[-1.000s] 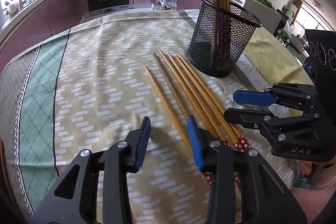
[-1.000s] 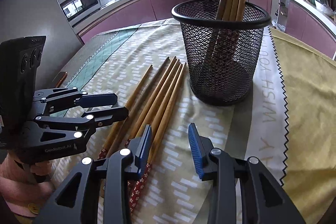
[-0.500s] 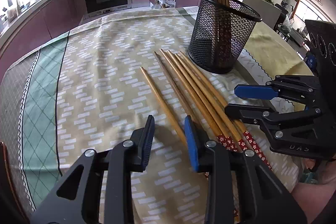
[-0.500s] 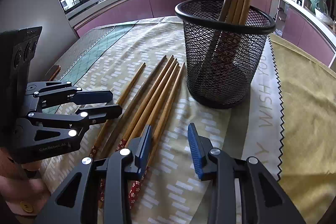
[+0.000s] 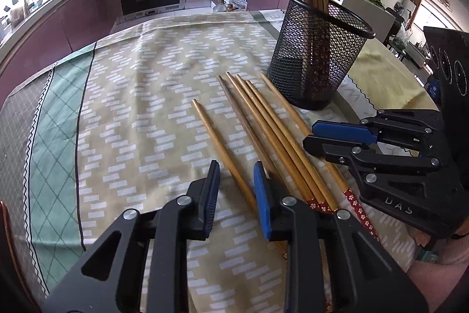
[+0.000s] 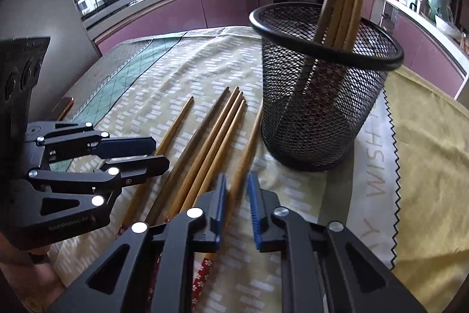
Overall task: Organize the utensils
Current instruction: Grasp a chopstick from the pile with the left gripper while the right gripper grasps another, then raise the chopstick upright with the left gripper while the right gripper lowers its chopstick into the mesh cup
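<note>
Left gripper (image 5: 236,181) is spread around the lone chopstick (image 5: 218,144), and the right gripper (image 6: 236,195) is spread over the outermost chopstick (image 6: 244,150). Neither looks pinched yet. Six are lying mid-tablecloth (image 5: 132,107), a few stand in the mesh holder (image 6: 322,96), so maybe a third done.

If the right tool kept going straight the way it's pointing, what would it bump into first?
Probably the chopstick lying nearest the mesh holder: it already runs between the right tool's open fingers. Beyond that, likely the holder, though depth is unclear.
</note>
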`<state>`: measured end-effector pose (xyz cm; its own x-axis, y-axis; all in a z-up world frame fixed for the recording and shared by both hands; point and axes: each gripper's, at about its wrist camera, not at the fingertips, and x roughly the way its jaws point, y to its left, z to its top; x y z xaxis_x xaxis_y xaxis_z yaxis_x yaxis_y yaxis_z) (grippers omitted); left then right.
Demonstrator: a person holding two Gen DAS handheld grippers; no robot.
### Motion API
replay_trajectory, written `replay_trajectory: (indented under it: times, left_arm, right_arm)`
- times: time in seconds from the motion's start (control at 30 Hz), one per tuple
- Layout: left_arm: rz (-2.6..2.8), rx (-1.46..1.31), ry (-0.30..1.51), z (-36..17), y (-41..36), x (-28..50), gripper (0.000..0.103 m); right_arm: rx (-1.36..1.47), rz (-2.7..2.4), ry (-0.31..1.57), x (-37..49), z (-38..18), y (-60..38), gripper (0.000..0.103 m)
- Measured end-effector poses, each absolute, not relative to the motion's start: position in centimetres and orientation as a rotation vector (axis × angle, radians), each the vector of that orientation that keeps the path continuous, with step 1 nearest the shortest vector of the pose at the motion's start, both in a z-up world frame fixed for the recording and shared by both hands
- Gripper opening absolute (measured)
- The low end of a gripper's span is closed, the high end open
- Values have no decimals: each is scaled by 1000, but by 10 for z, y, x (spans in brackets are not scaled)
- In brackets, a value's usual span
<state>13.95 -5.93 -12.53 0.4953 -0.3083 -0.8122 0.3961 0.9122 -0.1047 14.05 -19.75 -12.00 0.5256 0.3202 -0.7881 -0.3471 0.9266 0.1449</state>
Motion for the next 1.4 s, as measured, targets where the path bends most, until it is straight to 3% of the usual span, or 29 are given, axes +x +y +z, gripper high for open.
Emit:
replay_trajectory:
  times: [0.37,1.13,1.4]
  left_arm:
    - [-414,16,959,-122,-50,137,8]
    - [-491,80,980,-125,-63,131,13]
    - [-491,53,955,-113,-60,129,7]
  right_arm:
    - [75,425,913,134,-114,-216,6]
    - [-15,518,977,132,-119,-204,6]
    - [31,525,913,122,-100,-218,6]
